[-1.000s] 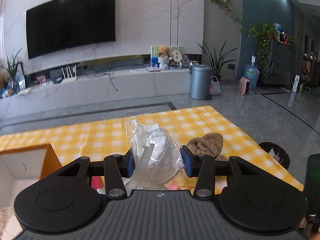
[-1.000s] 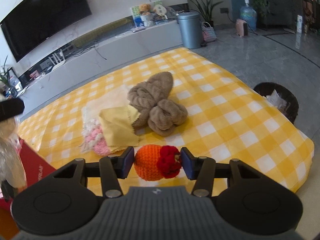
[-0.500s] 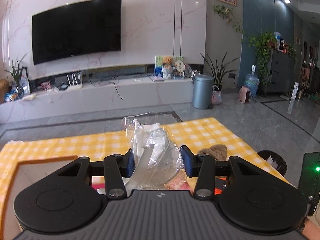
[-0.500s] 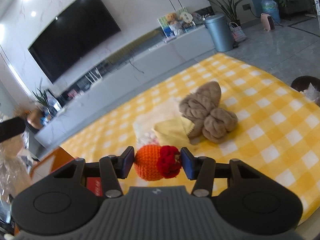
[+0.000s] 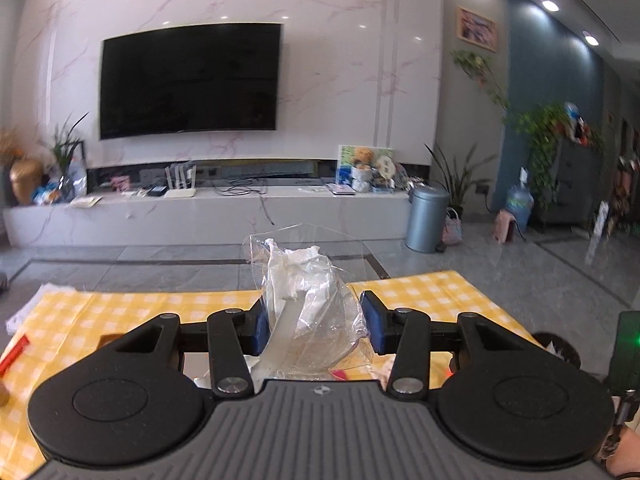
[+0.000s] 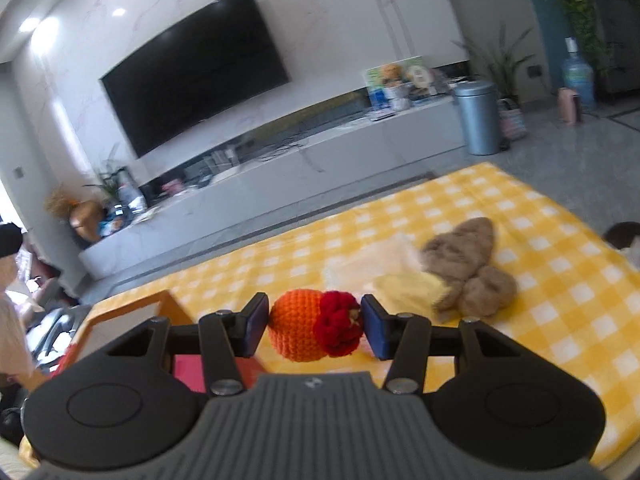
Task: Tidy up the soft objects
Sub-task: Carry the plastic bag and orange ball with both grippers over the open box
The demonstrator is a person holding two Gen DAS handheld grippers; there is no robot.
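Your left gripper [image 5: 312, 326] is clenched on a clear plastic bag [image 5: 308, 304] with something white inside, held up above the bench [image 5: 120, 312] and its yellow checked cloth. Your right gripper [image 6: 314, 330] grasps an orange crocheted ball [image 6: 298, 330] with a red tuft, pads pressing both sides. From that ball, the brown plush pile [image 6: 468, 272] lies on the cloth at about two o'clock, touching a yellow cloth [image 6: 408, 286] at one o'clock; an orange-rimmed box [image 6: 132, 316] sits at nine o'clock.
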